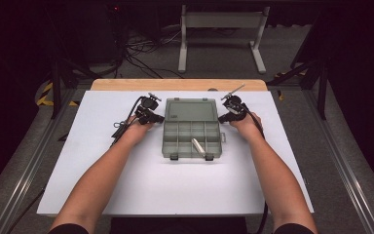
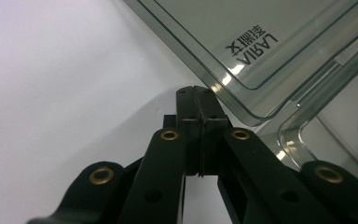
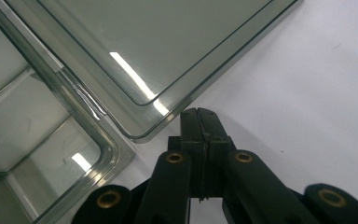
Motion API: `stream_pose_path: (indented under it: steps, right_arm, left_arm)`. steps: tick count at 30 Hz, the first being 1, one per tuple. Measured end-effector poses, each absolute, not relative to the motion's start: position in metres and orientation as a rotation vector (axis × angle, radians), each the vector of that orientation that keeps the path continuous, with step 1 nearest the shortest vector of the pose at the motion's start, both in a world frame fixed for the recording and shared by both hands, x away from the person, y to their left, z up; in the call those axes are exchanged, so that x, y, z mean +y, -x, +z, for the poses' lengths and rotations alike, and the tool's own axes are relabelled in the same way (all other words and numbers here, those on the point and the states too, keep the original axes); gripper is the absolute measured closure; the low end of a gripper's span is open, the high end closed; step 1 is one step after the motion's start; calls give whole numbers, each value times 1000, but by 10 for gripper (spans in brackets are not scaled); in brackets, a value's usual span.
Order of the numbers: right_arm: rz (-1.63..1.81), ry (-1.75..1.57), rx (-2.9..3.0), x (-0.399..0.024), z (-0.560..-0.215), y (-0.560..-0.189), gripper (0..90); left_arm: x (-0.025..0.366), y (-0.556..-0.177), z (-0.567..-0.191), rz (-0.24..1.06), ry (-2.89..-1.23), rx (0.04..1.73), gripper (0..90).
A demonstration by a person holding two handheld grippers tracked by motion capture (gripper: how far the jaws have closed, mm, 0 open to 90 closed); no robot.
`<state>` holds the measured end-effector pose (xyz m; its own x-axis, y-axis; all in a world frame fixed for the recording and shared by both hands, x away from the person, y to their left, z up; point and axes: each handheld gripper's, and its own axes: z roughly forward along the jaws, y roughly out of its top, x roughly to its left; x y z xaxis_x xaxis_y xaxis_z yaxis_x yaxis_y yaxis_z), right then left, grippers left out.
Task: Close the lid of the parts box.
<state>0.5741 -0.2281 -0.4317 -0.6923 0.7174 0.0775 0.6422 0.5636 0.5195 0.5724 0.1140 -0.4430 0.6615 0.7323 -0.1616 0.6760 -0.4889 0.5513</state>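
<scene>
Organizer box of smoky clear plastic lies open in the middle of the white surface, its lid folded flat on the far side and its divided tray nearer the person. A pale cylinder rests slanted in one of the tray's near compartments, right of the middle.

Beyond the white sheet a strip of wood shows at the far edge, and past that grey floor, loose cables and the white legs of a frame; the rest of the room is dark. Metal rails run along both sides.

Left of the box sits the left hand-held gripper, tips just at the lid's left edge near the hinge line. Right of the box the right hand-held gripper mirrors it at the lid's right edge. Both are clenched with nothing between the jaws. Bare white sheet lies open in front of the box and out to either side behind the hands.

From the left hand-held gripper view, the jaws press together right beside the lid's rounded corner, and printed lettering on the lid can be read, too small to make out from above. From the right hand-held gripper view, the shut jaws sit just beside the lid's other corner, with tray dividers visible beside it; whether the tips touch the plastic I cannot tell.
</scene>
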Motion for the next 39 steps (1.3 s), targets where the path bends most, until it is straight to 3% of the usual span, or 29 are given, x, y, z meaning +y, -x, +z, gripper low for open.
stream_pose_path:
  steps: [39]
  right_arm:
    - [887,-1216,2514,-228,-422,-583,900]
  left_arm:
    - [107,-576,-435,226,-2229,1091,894]
